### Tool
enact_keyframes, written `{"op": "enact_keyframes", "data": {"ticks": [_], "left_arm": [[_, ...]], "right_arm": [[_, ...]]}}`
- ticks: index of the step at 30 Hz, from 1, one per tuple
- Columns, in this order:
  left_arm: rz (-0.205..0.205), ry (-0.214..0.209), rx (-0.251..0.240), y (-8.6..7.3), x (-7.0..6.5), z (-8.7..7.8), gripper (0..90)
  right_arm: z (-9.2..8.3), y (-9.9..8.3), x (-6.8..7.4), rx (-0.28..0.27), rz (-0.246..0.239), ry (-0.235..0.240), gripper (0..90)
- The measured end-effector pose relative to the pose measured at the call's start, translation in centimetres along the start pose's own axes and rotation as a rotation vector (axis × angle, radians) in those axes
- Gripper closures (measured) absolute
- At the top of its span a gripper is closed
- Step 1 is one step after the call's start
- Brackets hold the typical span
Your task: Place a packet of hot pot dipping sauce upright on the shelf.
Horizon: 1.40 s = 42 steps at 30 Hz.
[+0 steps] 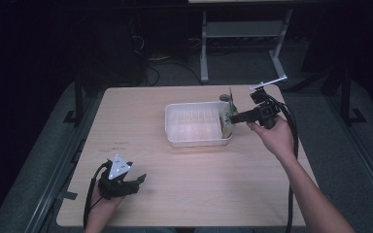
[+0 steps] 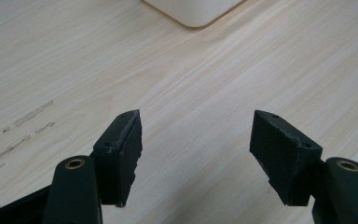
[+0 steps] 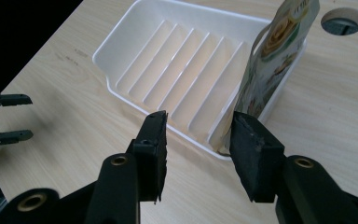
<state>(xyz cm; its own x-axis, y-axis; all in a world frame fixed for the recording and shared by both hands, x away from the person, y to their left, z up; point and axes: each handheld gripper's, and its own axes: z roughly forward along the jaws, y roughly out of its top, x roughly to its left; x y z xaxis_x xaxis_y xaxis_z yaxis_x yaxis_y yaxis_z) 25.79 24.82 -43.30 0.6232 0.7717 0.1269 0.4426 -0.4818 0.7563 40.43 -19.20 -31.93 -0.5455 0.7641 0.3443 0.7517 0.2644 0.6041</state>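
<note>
A white ribbed tray [image 1: 194, 141] lies in the middle of the wooden table. A printed pouch [image 1: 228, 115] stands upright in the tray's right end, leaning on the end wall. My right gripper [image 1: 234, 118] points at the pouch from the right. In the right gripper view its jaws stand apart over the tray's rim [image 3: 121, 93], and the pouch [image 3: 279, 51] rises just past the right jaw with its lower corner beside that pad. My left gripper [image 1: 140, 180] rests low near the table's front left, open over bare wood [image 2: 196, 114].
A round cable hole [image 3: 343, 21] sits in the table behind the tray. The tray's corner [image 2: 191, 11] is at the top of the left gripper view. Faint scuff marks [image 2: 28, 116] lie on the wood. Table legs and cables stand beyond the far edge.
</note>
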Motion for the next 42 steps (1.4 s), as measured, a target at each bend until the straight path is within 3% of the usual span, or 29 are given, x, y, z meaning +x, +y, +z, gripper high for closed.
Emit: {"op": "enact_keyframes", "data": {"ticks": [21,42], "left_arm": [[-0.002,-0.001,0.006,0.0,0.0,0.1,33.2],[-0.010,-0.002,0.004,-0.1,0.1,0.1,32.1]], "right_arm": [[0.6,-3.9,-1.2,-0.005,0.028,0.038,52.3],[1.7,-6.4,0.2,0.010,-0.021,0.049,47.1]]}}
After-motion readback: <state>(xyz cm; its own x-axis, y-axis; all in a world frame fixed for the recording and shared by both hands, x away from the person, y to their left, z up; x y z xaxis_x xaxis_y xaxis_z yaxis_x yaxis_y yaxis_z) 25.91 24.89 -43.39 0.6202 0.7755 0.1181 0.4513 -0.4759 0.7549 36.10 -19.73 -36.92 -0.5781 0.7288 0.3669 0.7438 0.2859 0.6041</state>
